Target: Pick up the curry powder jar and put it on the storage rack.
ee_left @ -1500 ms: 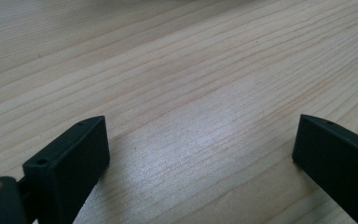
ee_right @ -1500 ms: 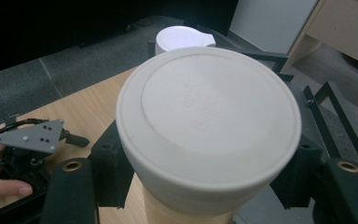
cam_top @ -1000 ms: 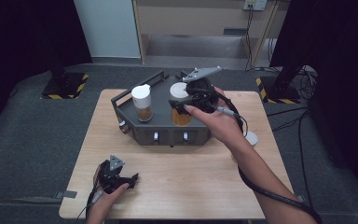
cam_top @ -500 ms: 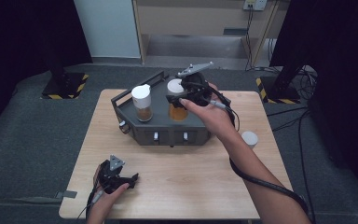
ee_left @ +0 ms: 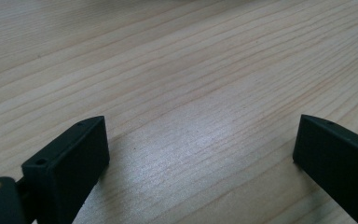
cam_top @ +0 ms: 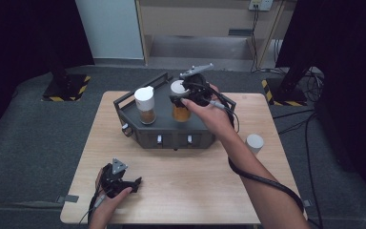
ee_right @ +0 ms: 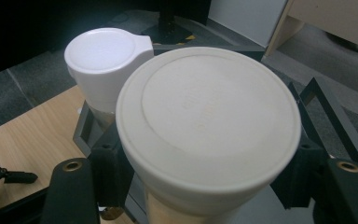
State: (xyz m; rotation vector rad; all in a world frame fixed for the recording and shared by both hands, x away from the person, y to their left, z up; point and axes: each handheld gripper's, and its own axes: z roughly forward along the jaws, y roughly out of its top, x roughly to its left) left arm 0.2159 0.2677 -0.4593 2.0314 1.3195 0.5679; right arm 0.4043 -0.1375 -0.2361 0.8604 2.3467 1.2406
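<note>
Since earlier frame, we see right claw (cam_top: 183,95) shifted left and lower over dark rack (cam_top: 171,131); left claw (cam_top: 124,183) unmoved on counter (cam_top: 195,191). Right claw now clenched on cream lid (ee_right: 209,123) of amber jar (cam_top: 181,113), pads pressing lid rim both sides. Jar stands upright in rack at counter's far middle, just beside second jar (cam_top: 145,106) with white flip cap. Left claw released, jaws wide apart, nothing between. Small white cylinder (cam_top: 254,143) sits near counter's right edge.
</note>
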